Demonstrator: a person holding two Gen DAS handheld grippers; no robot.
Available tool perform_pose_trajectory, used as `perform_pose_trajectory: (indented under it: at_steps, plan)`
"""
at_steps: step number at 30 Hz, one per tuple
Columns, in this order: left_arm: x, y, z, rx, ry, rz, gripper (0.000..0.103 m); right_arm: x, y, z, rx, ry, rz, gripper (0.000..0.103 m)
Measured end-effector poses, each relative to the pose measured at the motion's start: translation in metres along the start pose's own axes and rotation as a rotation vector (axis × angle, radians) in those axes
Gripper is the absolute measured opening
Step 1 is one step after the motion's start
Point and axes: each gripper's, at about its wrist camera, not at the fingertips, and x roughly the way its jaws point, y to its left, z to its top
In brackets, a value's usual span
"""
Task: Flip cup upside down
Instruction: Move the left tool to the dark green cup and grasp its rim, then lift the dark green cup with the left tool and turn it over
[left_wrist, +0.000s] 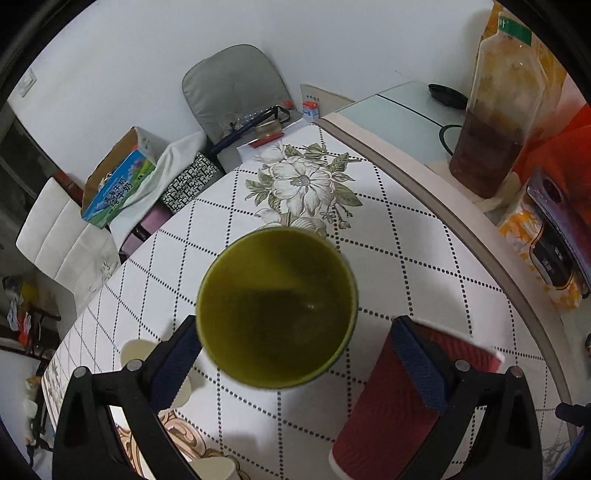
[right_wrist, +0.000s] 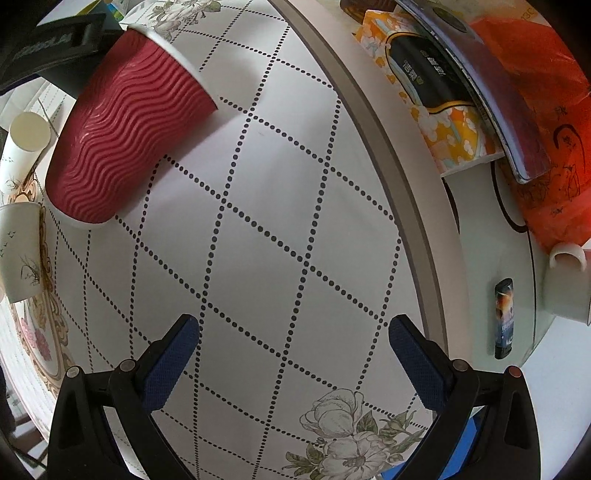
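The left gripper (left_wrist: 293, 363) gapes wide around the green cup (left_wrist: 277, 308); the right gripper (right_wrist: 293, 363) spreads wide above the table (right_wrist: 258, 221).

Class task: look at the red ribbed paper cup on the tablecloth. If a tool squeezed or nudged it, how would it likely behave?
The red ribbed paper cup is probably light and would slide or tip from a nudge. Its wavy ribbed sleeve should resist slipping. Being paper, its wall may dent under a hard squeeze, so the open right tool should close gently.
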Motion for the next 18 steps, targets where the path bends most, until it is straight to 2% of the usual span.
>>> perform_pose_trajectory:
  at_steps: [5,8,10,18]
  plan:
    - [0.007,-0.001,0.010,-0.003,-0.011,-0.014,0.100,0.002,-0.007,0.005,0.010,0.005,0.000,0.103]
    - [0.010,0.003,0.015,-0.021,-0.025,-0.015,0.086,0.003,-0.021,0.008,0.015,0.008,0.004,0.103]
    - [0.011,0.006,0.019,-0.036,-0.035,-0.008,0.071,0.005,-0.031,0.011,0.017,0.006,0.006,0.103]
    - [0.013,0.013,0.023,-0.084,-0.048,-0.025,0.070,0.004,-0.052,0.020,0.023,0.002,0.012,0.103]
